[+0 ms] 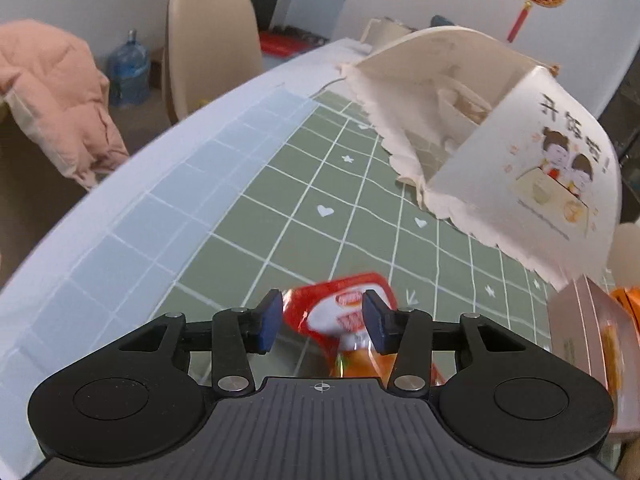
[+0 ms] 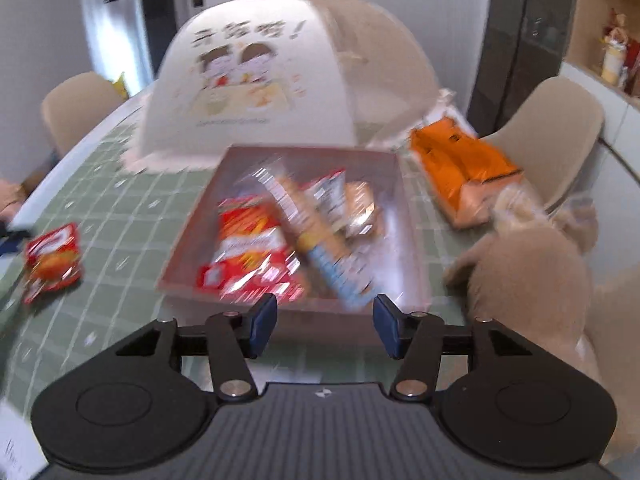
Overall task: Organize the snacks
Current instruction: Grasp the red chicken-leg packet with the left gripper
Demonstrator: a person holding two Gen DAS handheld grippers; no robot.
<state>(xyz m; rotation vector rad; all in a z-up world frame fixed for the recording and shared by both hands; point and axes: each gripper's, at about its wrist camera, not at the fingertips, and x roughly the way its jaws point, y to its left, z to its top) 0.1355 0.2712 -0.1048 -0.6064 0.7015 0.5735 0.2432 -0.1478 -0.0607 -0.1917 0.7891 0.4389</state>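
1. One left gripper: its two blue pads stand partly apart on either side of one red snack packet. The packet lies between them on the green grid tablecloth, and whether the pads press on it cannot be told.
2. One right gripper: its pads stand moderately apart with nothing between them, hanging just in front of the near wall of the pink box.
3. One pink box sits near the middle of the tabletop. It holds several packets, blurred in the right wrist view: one large red bag at its near left, one long blue-and-tan packet lying slantwise across the middle, and at least two smaller wrappers behind, whose exact count cannot be told.
4. In the right wrist view the one red snack packet lies outside the box, towards the tabletop's left edge.
5. One orange pack lies beside the box's far right corner.
6. One dome-shaped food cover with a cartoon of two children stands behind the box, towards the far edge.
7. Chairs: two beige chairs show in the right wrist view, one at each side of the table.
8. One pink jacket and one water jug are beyond the tabletop's left edge.
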